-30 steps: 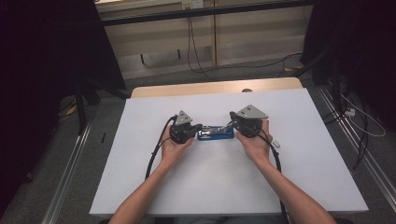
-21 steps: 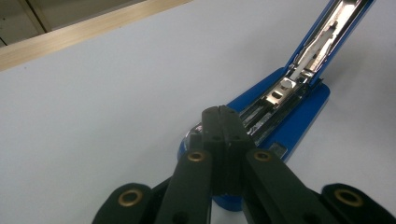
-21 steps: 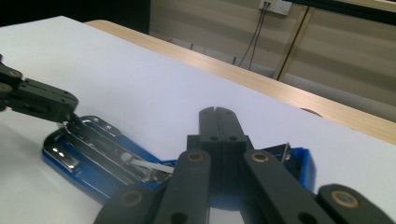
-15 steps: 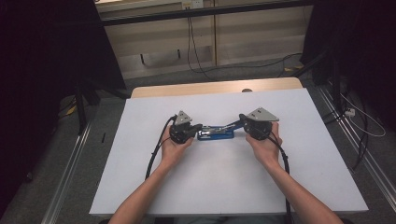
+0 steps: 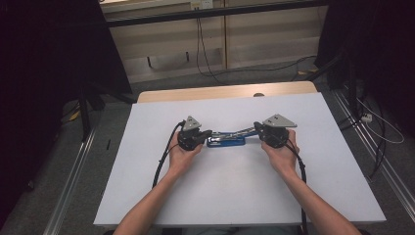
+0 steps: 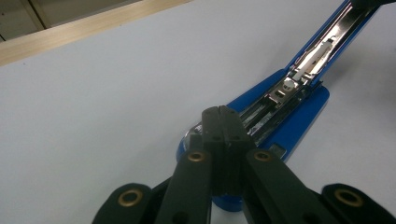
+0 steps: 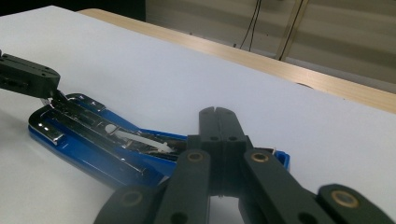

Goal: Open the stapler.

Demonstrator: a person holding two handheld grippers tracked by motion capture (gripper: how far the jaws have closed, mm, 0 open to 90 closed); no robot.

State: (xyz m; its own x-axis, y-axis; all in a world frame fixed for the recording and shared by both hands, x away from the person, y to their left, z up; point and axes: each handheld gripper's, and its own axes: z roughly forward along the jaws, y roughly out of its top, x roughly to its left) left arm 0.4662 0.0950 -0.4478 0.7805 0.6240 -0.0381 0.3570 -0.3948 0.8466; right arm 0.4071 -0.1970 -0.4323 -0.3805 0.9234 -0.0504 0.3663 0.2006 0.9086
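Both hands are resting on the white bench [image 5: 147, 161], one gripper each. Left gripper [image 5: 205, 134] jaws are clenched, pressing on the near end of the blue stapler [image 5: 226, 141] base. Right gripper [image 5: 256, 129] jaws are clenched too, tips sitting at the stapler's swung-open top arm [image 5: 243, 132]. Stapler is lying mid-bench between the two, magazine exposed. Wooden edge [image 5: 220, 92] is showing beyond.

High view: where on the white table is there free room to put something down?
The table is bare along its far edge, at both sides, and between the forearms. It is crowded only in the middle, where the left gripper and right gripper meet the opened blue stapler.
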